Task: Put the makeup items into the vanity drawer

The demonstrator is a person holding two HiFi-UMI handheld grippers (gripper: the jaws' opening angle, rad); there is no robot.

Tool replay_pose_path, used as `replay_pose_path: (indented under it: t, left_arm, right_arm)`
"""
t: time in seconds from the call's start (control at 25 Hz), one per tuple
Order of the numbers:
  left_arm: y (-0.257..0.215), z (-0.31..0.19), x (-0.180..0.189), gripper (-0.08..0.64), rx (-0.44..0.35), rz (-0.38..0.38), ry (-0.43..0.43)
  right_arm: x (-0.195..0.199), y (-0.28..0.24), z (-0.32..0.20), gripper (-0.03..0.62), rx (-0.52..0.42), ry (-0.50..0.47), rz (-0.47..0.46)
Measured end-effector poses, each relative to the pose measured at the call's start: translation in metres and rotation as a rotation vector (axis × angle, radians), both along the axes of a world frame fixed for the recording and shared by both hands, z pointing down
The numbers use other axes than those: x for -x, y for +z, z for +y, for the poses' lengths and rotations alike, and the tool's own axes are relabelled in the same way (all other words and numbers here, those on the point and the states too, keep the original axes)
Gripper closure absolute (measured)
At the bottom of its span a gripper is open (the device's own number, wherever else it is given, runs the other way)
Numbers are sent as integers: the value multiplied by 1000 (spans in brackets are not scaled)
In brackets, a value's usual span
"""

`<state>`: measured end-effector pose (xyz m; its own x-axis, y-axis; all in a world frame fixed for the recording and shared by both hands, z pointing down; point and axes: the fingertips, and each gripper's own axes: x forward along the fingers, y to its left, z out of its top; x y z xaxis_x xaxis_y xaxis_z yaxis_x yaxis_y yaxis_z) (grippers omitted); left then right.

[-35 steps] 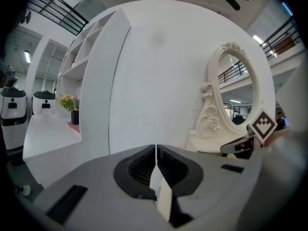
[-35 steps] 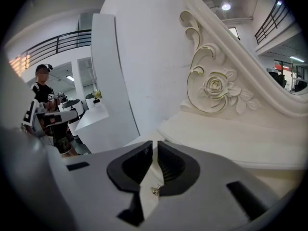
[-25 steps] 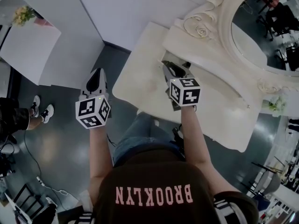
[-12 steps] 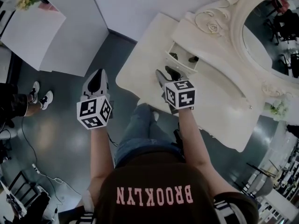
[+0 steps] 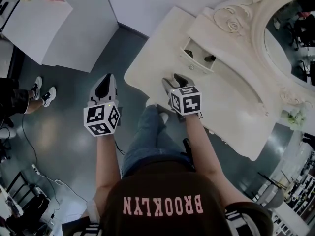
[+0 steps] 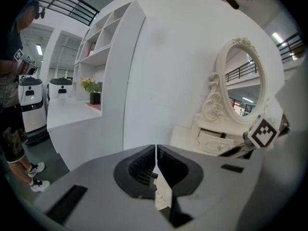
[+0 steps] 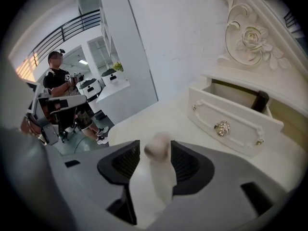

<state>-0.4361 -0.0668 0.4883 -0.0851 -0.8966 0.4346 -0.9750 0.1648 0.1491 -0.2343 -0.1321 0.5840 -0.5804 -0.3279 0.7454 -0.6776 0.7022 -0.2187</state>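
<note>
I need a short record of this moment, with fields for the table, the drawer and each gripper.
table: cream vanity table with an oval mirror
drawer: drawer is open; a dark item stands inside
right gripper: right gripper is over the tabletop, in front of the drawer; jaws apart, they have just been opening; a blurred pale item is between them, not visibly pressed
left gripper: left gripper is over the floor, beside the table; jaws together, nothing held
</note>
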Motion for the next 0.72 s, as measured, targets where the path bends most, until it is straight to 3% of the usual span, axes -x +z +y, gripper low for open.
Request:
replay_pose_path:
  t: [0.2,0.32,0.72]
  left_arm:
    - [6,8,-1,549,10,2,-8]
    - [4,9,0,549,6,-1,-12]
    - [-18,1,-4,549,-34,-24,3]
  right_arm:
    - [-7,13,3,417,25,16,49]
    - [-5,10,5,456,26,4,37]
    - [-4,-14,-6,457,-22,-6,2]
